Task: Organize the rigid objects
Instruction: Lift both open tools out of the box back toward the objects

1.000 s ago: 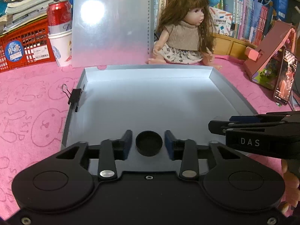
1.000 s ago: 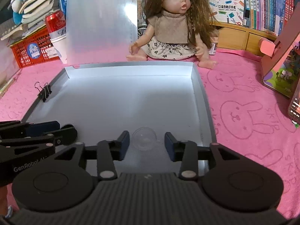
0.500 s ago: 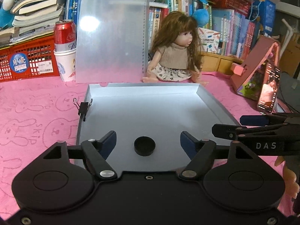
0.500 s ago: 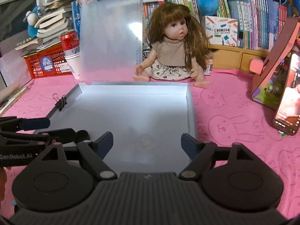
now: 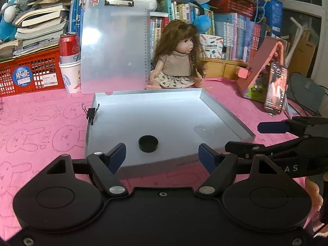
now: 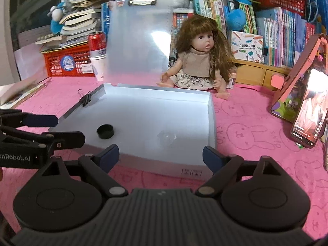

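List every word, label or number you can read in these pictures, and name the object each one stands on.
"enRobot.AI", cut off at the frame edge: side of the black left gripper.
"A S", partly hidden: side of the black right gripper.
"SKIP": pink rabbit-print tablecloth.
Round blue sticker on the red plastic crate: blurred.
Red drink can, book spines: too small.

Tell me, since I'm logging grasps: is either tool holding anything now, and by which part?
Nothing is held. Both tools, left and right, are open; the black cap and clear cap lie in the tray.
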Tool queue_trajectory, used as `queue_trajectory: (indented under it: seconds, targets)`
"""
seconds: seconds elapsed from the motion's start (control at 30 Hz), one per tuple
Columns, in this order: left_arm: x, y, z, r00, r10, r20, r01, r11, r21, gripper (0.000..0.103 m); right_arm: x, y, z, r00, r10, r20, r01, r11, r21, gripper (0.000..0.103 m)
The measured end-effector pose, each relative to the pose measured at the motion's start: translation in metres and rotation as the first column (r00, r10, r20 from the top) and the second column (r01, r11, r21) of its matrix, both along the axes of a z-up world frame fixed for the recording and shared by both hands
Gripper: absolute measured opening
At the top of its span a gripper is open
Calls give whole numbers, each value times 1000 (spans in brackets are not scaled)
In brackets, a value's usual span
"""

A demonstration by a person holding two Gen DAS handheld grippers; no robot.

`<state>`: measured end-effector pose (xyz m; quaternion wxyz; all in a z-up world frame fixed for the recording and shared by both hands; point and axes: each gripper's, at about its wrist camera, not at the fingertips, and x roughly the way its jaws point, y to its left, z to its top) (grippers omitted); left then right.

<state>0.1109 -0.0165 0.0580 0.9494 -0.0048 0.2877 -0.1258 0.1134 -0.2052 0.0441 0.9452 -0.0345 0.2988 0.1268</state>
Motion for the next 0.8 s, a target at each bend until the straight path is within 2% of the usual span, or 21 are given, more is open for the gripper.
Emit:
queue_trajectory:
  seconds: [0.37, 0.8]
  targets:
    - [-44, 3, -4, 1000, -11, 10, 11, 1000, 8, 77, -40, 1, -5, 999, 25, 38, -24, 1000, -17, 99]
    - [-92, 23, -22, 1000, 20, -5, -20, 1000, 12, 78, -89, -11, -14, 997, -1, 79, 6, 998, -64, 103]
